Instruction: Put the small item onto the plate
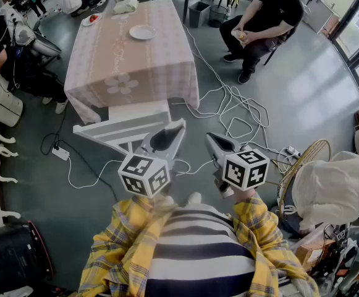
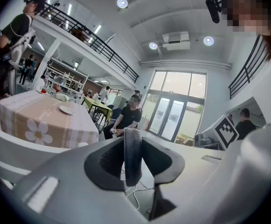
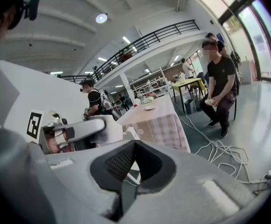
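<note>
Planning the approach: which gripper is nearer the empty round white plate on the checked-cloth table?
Left. In the head view the left gripper is below the empty round white plate, in line with the checked-cloth table; the right gripper is beside it, further right. Both far short.

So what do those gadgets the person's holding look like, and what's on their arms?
Both are pale grey moulded shells: the left gripper and the right gripper, each lined with dark textured padding between the jaws. Each bears a white cube printed with black square markers. The sleeves are yellow plaid, worn over a black-and-white striped top.
</note>
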Tool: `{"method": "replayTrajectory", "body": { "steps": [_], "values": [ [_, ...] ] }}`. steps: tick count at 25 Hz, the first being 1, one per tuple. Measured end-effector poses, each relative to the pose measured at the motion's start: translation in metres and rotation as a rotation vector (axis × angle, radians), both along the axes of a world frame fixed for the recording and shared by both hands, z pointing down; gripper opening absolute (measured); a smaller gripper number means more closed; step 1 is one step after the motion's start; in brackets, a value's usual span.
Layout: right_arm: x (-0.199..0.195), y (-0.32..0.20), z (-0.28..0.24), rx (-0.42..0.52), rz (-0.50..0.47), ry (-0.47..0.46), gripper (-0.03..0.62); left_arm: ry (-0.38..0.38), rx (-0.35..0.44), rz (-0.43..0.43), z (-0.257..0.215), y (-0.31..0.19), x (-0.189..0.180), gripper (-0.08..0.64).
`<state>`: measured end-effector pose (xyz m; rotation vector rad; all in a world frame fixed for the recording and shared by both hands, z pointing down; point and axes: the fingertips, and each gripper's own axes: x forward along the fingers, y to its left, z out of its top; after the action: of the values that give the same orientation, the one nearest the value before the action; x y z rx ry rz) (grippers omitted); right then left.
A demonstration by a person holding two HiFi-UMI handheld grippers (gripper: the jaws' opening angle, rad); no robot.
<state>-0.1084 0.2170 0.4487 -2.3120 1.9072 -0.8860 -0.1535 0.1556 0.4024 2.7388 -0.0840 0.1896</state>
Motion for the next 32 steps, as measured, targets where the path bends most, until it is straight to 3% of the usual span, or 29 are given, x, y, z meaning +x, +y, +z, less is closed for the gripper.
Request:
{"method": "replayTrajectory", "body": {
  "steps": [5,17,25,32],
  "values": [
    [0.0,-0.004,-0.002,-0.032,-0.018,0.122,-0.005,-0.011,-0.053,0.011,0.007,0.004,0.008,0.094],
    [0.002,0.0,-0.001,-0.017,-0.034,0.109,-0.005,-0.007,-0.068,-0.034,0.01,0.005,0.017,0.094],
    [0.013,0.015,-0.008,0.04,-0.049,0.066,-0.003,-0.002,-0.077,-0.061,0.01,0.018,0.041,0.094],
    [0.024,0.026,0.004,0.022,-0.077,0.041,-0.003,-0.007,-0.074,-0.073,0.015,0.03,0.053,0.094]
  ]
}}
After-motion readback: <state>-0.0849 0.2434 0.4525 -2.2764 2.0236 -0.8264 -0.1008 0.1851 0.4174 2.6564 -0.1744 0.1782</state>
